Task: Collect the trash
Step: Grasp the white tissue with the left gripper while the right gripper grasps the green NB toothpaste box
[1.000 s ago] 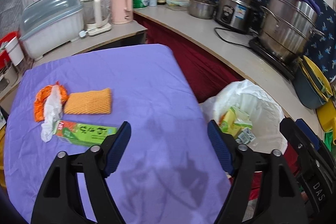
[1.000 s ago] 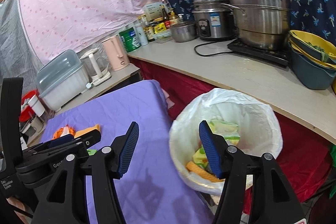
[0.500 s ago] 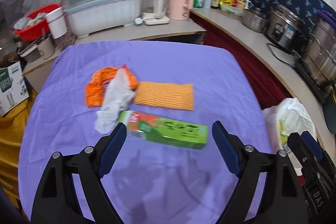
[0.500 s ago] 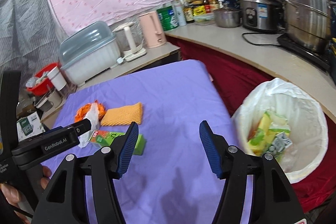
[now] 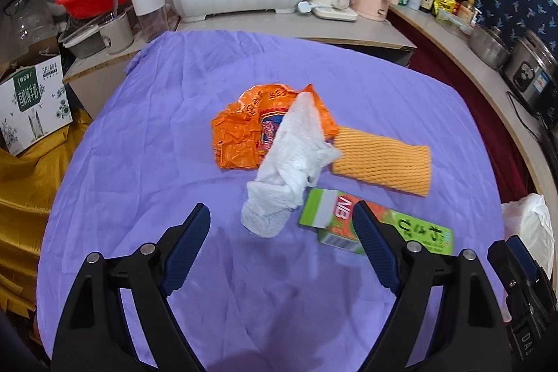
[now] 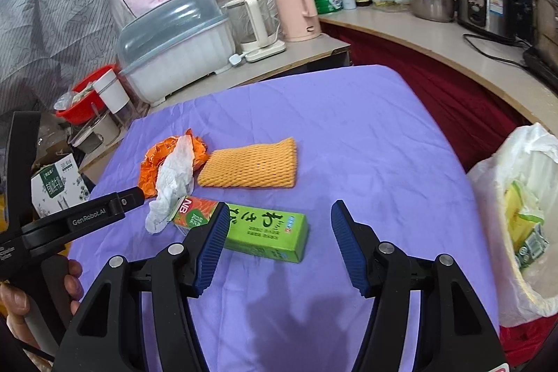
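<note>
Above the purple cloth (image 5: 146, 128) I'm holding both grippers, left (image 5: 282, 229) and right (image 6: 277, 220), wide open and empty; tissue (image 5: 293, 159), wrapper (image 5: 240, 135), net (image 5: 382, 164) and box (image 6: 265, 229) are lying together, bin (image 6: 516, 215) sitting rightward.

Right gripper (image 6: 277, 220) spread wide, empty, above purple cloth (image 6: 348, 135); green carton (image 6: 259, 227) beside its left finger.

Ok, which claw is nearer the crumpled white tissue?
Left. The left claw is open just short of the tissue, which lies ahead between its fingers. The right claw is open over the green box, beside the tissue.
</note>
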The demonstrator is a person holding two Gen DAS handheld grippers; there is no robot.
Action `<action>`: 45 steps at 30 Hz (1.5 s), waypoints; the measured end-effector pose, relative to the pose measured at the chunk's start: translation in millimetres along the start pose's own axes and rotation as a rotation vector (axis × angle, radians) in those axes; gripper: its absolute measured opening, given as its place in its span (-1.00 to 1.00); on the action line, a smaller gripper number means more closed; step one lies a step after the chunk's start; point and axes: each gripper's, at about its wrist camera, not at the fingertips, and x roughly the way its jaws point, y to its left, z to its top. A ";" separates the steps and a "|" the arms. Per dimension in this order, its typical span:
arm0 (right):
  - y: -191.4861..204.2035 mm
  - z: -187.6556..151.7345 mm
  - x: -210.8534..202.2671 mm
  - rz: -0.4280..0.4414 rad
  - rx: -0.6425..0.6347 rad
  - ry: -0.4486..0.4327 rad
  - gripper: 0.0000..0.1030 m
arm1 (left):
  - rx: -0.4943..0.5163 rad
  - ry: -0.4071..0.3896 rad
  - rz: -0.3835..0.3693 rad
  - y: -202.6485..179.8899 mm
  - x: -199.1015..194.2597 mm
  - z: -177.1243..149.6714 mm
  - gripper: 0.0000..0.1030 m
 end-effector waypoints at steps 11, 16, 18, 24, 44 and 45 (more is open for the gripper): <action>10.9 17.3 65.3 0.034 -0.027 0.067 0.14 | -0.031 0.083 -0.006 1.6 62.8 21.2 0.54; 10.1 21.5 89.5 0.050 -0.028 0.105 0.14 | -0.034 0.116 -0.025 -2.0 84.7 26.7 0.39; 9.9 20.8 96.5 0.055 -0.033 0.119 0.14 | -0.029 0.127 -0.027 -2.6 90.4 26.7 0.24; 11.8 11.4 104.0 0.073 -0.044 0.154 0.14 | -0.010 0.116 -0.019 -3.9 90.9 24.0 -0.20; 21.9 -48.4 40.2 0.144 -0.082 0.215 0.14 | -0.035 0.159 -0.050 11.7 38.4 -34.6 -0.65; 23.5 -53.1 33.8 0.147 -0.092 0.215 0.14 | -0.042 0.153 -0.043 15.7 31.8 -37.9 -0.65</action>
